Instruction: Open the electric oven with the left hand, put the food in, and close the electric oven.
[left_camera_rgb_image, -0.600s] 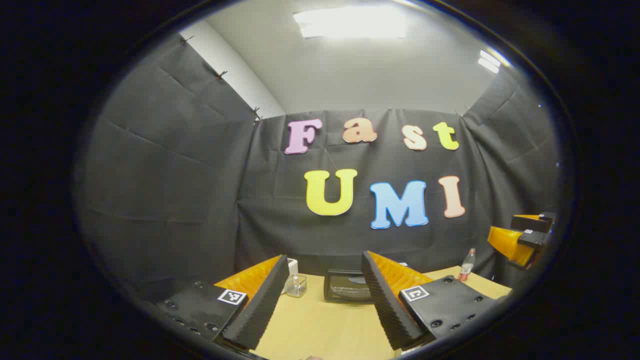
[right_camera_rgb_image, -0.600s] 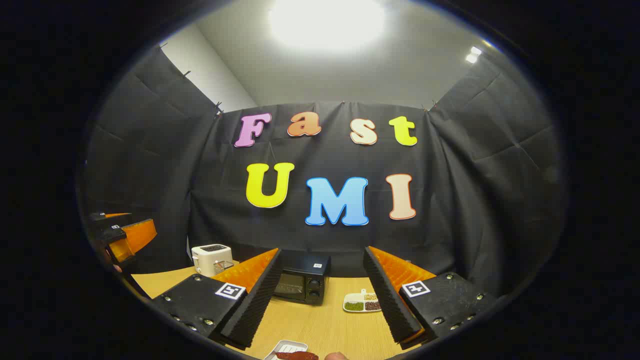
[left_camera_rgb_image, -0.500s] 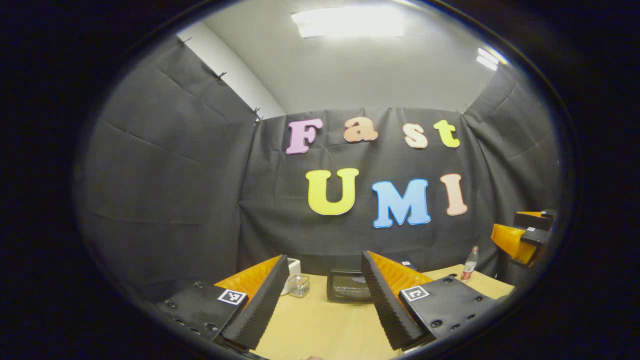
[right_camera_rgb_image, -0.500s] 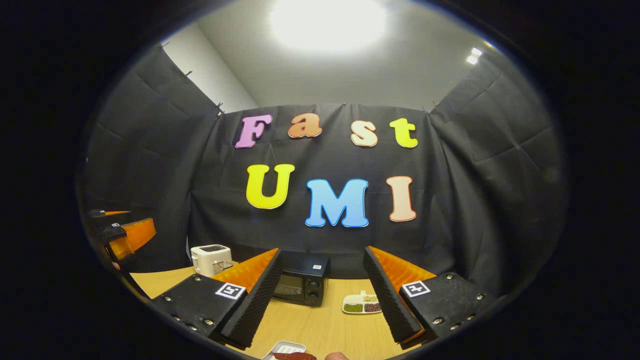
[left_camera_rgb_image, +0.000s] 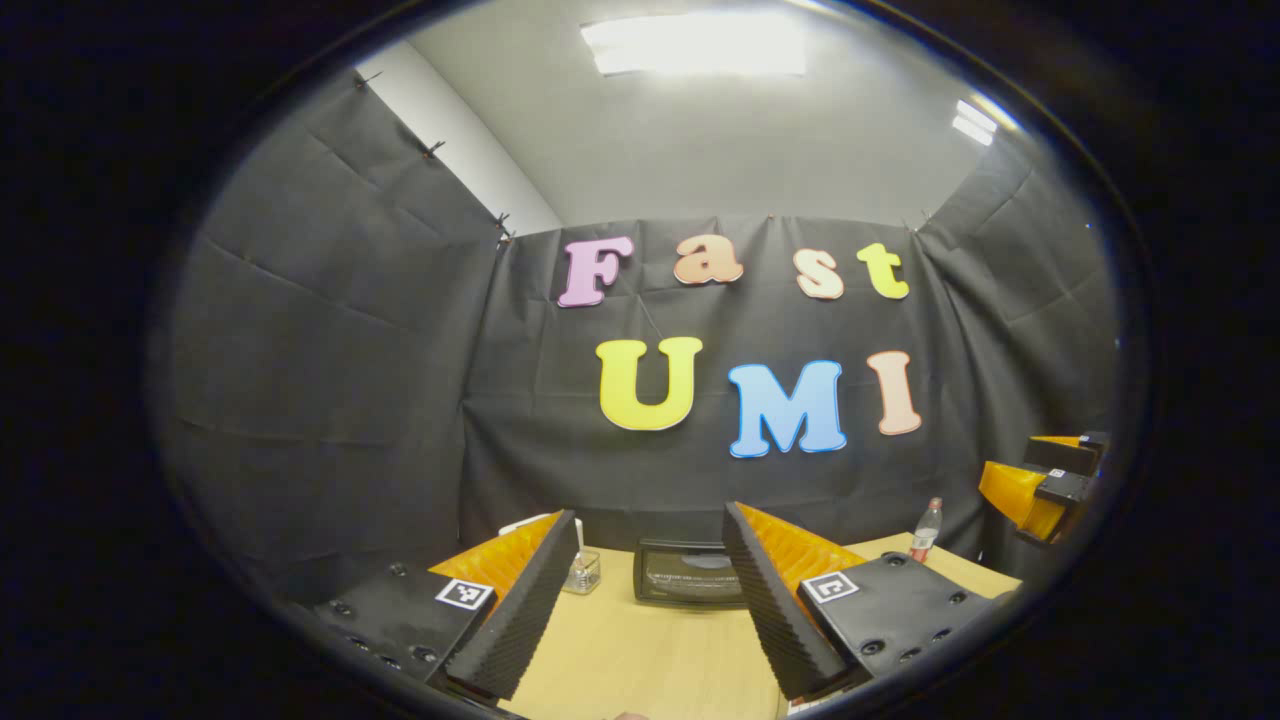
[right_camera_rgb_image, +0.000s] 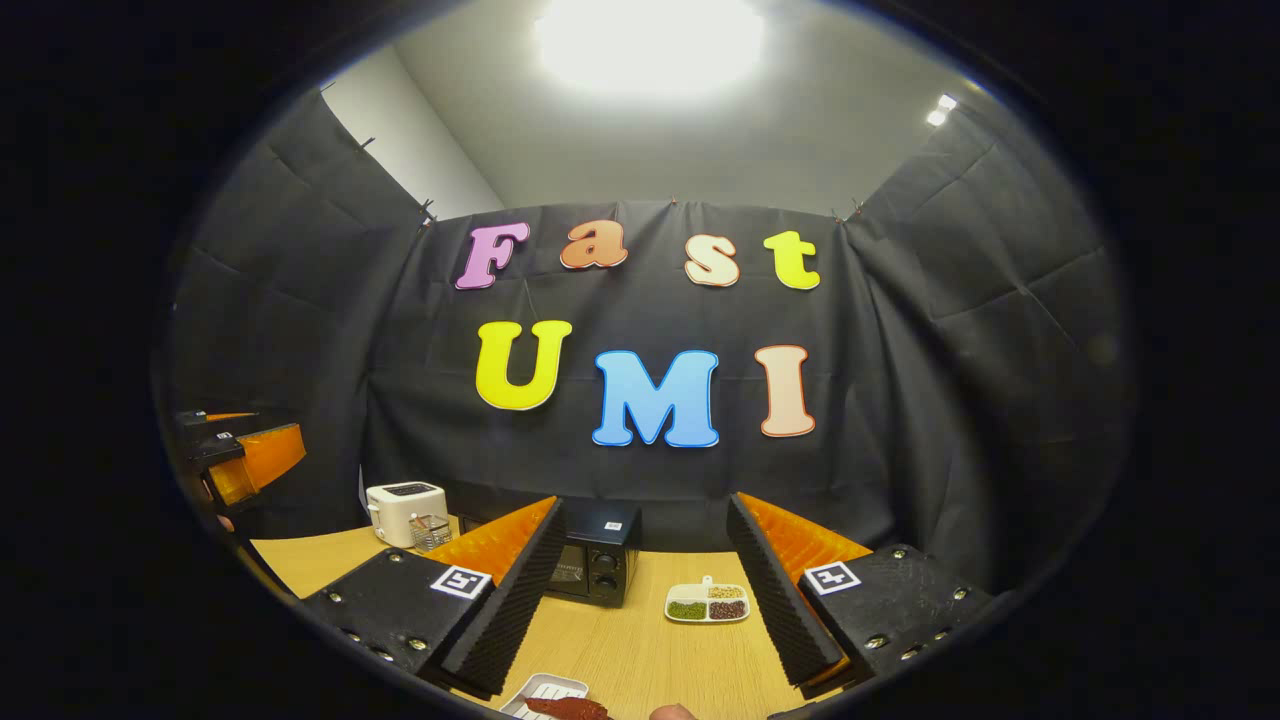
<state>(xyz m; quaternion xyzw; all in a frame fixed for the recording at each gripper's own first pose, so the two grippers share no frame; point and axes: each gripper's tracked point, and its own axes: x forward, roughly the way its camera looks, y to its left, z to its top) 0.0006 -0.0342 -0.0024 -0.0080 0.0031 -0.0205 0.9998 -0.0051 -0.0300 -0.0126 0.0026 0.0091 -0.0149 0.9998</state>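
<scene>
A black electric oven stands at the back of the wooden table, door shut; in the right gripper view the oven is partly behind my own left finger. My left gripper hangs open above the table, nothing between its fingers. My right gripper is also open and holds nothing. A small white tray with a dark red piece of food lies at the near table edge. The other gripper shows far off at the right edge and at the left edge.
A white toaster with a small glass jar beside it stands at the back left. A white divided dish of beans lies right of the oven. A plastic bottle stands at the back right of the table.
Both views have shifted slightly: the oven and the dish sit a little further left in the frames. Both grippers stay open.
</scene>
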